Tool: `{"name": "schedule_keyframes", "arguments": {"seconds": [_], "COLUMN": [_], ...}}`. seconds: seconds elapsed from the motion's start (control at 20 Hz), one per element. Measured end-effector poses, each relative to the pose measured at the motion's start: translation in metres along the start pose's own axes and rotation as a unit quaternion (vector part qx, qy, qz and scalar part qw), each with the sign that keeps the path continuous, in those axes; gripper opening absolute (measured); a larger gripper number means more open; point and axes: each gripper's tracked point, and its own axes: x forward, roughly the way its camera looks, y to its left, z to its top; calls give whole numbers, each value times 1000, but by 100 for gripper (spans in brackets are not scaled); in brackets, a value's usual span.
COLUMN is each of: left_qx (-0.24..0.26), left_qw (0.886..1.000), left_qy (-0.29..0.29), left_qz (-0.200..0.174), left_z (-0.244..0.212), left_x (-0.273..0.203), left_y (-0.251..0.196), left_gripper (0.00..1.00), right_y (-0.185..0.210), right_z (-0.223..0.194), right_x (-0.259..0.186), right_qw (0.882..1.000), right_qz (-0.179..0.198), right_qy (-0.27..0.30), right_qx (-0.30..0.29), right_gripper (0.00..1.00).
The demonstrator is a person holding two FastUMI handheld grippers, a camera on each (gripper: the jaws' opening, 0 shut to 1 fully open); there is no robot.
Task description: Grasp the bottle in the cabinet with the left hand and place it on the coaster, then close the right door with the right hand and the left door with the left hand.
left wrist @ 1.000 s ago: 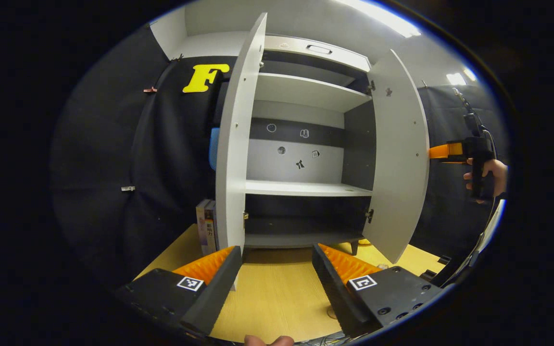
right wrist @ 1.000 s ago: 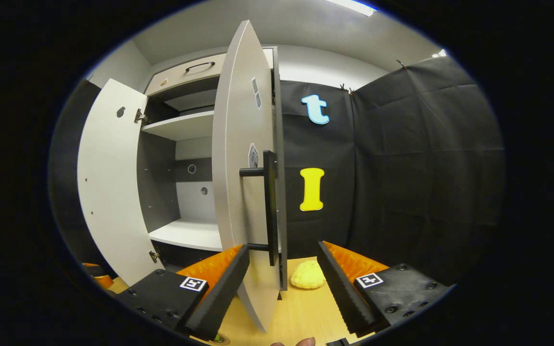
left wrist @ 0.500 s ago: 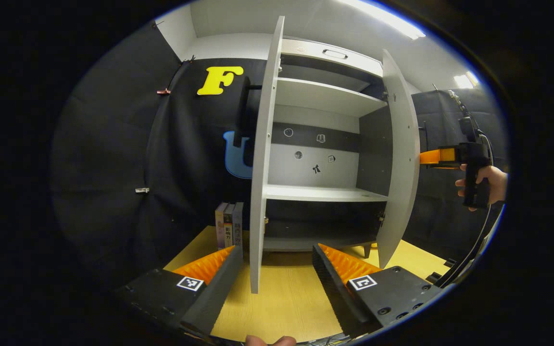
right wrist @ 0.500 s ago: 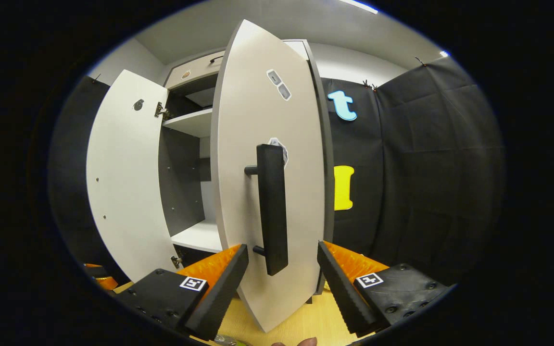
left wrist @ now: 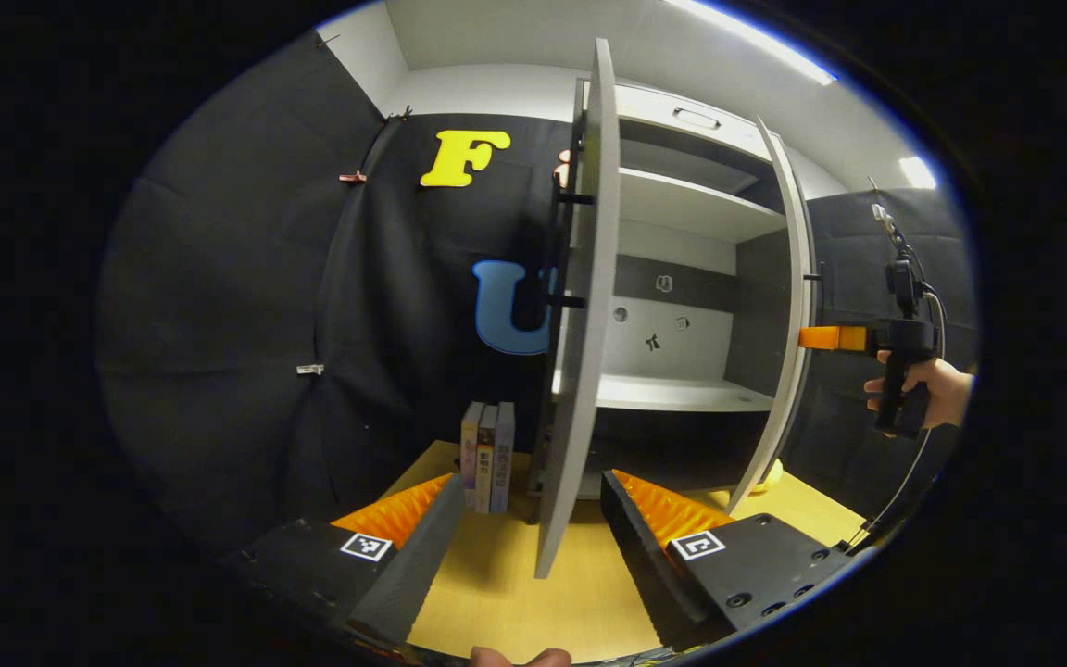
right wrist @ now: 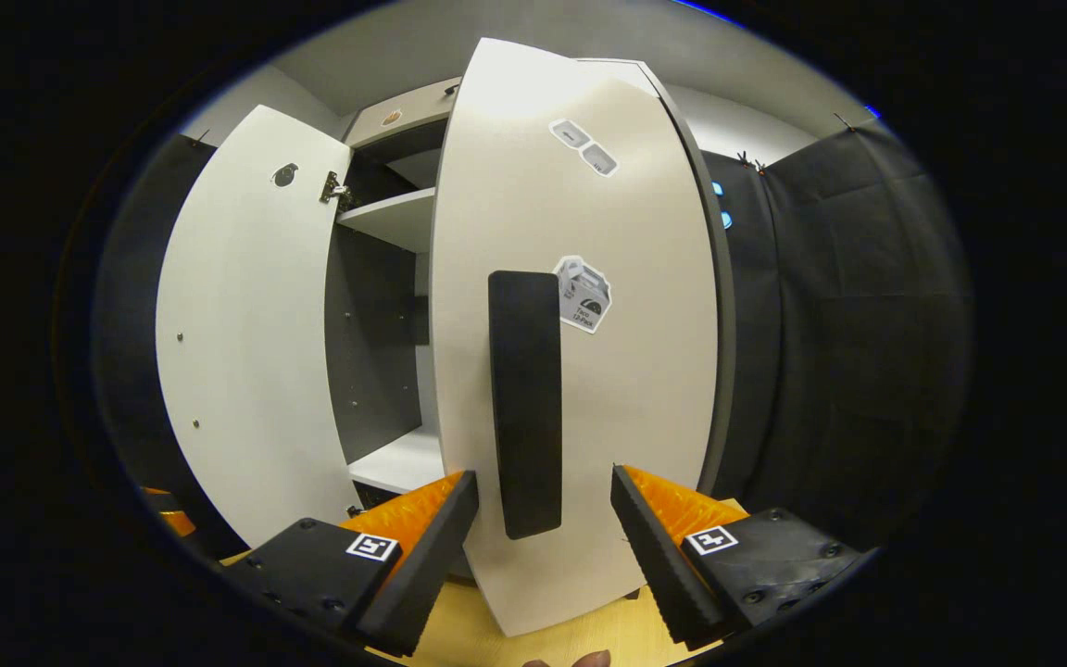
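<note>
Two doors are what is left of the job, judging from how things lie. In the left gripper view the shelves of the cabinet (left wrist: 682, 306) hold no bottle, so the bottle step looks finished; I cannot make out the bottle or the coaster with any certainty, so where they sit on the desk (left wrist: 506, 593) cannot be told. The right door (right wrist: 580, 352) stands partly swung in, its outer face turned toward the right gripper view, not yet flush with the cabinet. The right hand-held gripper (right wrist: 543, 547) has its fingers spread wide on either side of the lower end of the door's dark bar handle (right wrist: 524, 398), and neither finger appears to press on it. In the left gripper view the same tool sits just behind that door's edge, held by a hand (left wrist: 913, 389). The left door (left wrist: 580, 306) is wide open, seen nearly edge-on, and the left hand-held gripper (left wrist: 533, 547) waits near its lower edge with fingers parted and nothing between them. A short row of books (left wrist: 487, 445) stands upright on the desk beside the cabinet's left side, and something small and yellow (left wrist: 772, 474) peeks out low behind the right door. As for writing: stickers dot the right door's face, one (right wrist: 582, 295) with a few small words too tiny to read; the book spines carry print that is also illegible, and the marks on the cabinet's back wall are only small pictograms.
</note>
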Motion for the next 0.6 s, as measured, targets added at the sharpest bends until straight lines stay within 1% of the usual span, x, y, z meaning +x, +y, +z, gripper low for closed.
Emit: {"name": "schedule_keyframes", "arguments": {"seconds": [0.2,0.5,0.6], "left_qx": [3,-26,-9], "left_qw": [1000,999,999], "left_qy": [-9,-20,-30], "left_qz": [6,-7,-11], "left_z": [25,62,73], "left_x": [12,45,54], "left_y": [20,25,22], "left_gripper": [95,95,95], "right_y": [7,16,16], "right_z": [-1,-1,0], "right_x": [16,41,44], "right_qw": [1000,1000,1000], "right_qz": [-3,-8,-11], "right_qy": [0,1,2], "right_qx": [-2,-14,-17], "right_gripper": [97,97,97]}}
